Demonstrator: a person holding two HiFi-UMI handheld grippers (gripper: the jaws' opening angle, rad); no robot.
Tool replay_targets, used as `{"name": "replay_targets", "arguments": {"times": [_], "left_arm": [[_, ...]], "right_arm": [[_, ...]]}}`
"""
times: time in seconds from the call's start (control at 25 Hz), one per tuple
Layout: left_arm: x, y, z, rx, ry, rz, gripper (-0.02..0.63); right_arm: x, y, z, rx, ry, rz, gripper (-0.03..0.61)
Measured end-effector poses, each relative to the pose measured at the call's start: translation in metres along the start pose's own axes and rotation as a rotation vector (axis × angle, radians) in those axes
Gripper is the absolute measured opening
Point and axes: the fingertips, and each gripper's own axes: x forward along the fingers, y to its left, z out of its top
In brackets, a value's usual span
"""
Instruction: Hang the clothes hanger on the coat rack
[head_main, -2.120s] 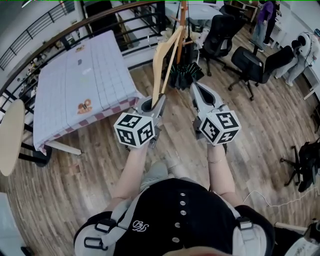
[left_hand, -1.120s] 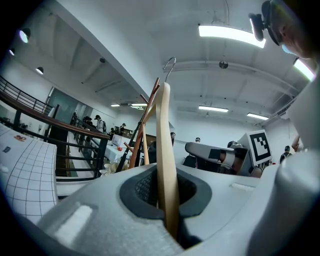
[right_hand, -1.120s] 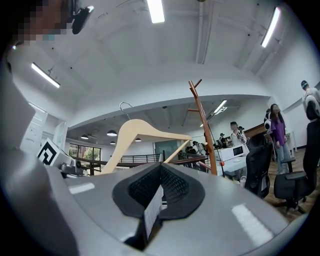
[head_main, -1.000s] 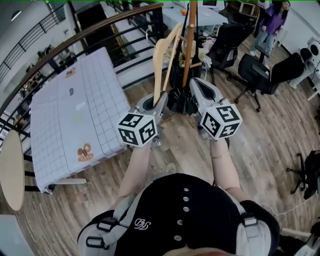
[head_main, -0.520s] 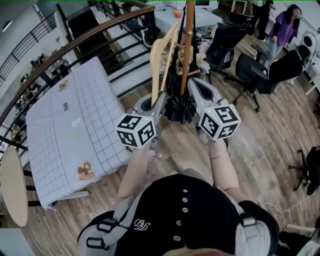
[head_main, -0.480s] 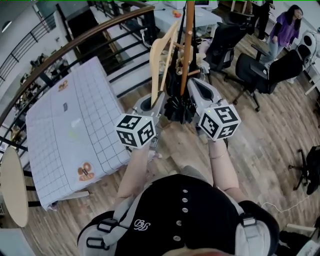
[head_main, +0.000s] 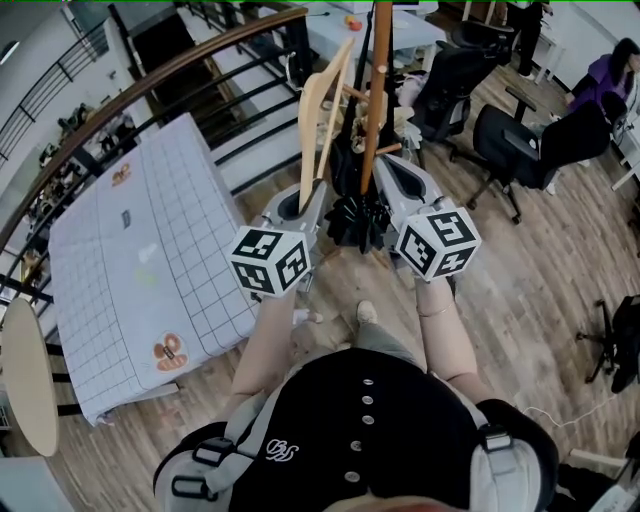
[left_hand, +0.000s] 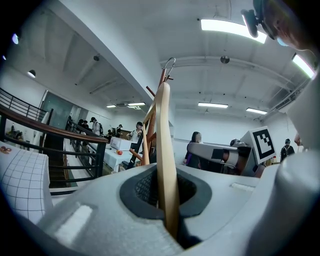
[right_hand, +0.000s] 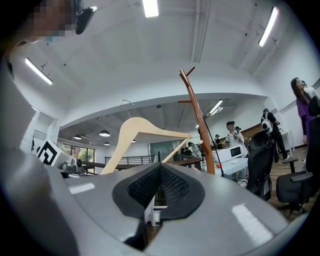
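In the head view, the left gripper (head_main: 305, 203) was held up with a wooden hanger (head_main: 318, 120) standing up out of it. The hanger was just left of the rack (head_main: 375, 90), a brown pole with pegs. The top of the rack was cut off by the picture's edge. The hanger's hook could not be made out against the dark things behind it. The right gripper (head_main: 388, 170) was held just right of the pole. A table (head_main: 150, 250) with a squared cloth was seen on the left.

In the left gripper view, the jaws were clamped on the lower end of the hanger. The hanger was seen edge on, so it looked like a thin strip. Most of the rack was hidden behind it. The metal hook (left_hand: 170, 64) was seen at the top, close to the rack's tip, but it could not be told if they touched.

In the right gripper view, the jaws were pressed together with nothing held between them. The hanger was seen from the side, with its hook up in the air, left of the rack and not on any peg. Its lower parts were hidden behind the gripper.
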Motion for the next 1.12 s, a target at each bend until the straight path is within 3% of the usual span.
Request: {"name": "replay_targets", "arguments": {"times": [0.28, 1.12], "left_arm": [[0.033, 0.017, 0.013, 0.018, -0.007, 0.015, 0.005], [0.135, 0.053, 0.087, 0.139, -0.046, 0.032, 0.005]], "right_arm": [[0.028, -0.026, 0.004, 0.002, -0.003, 0.006, 0.000], [0.092, -0.091, 0.072, -0.057, -0.105, 0.066, 0.000]]}}
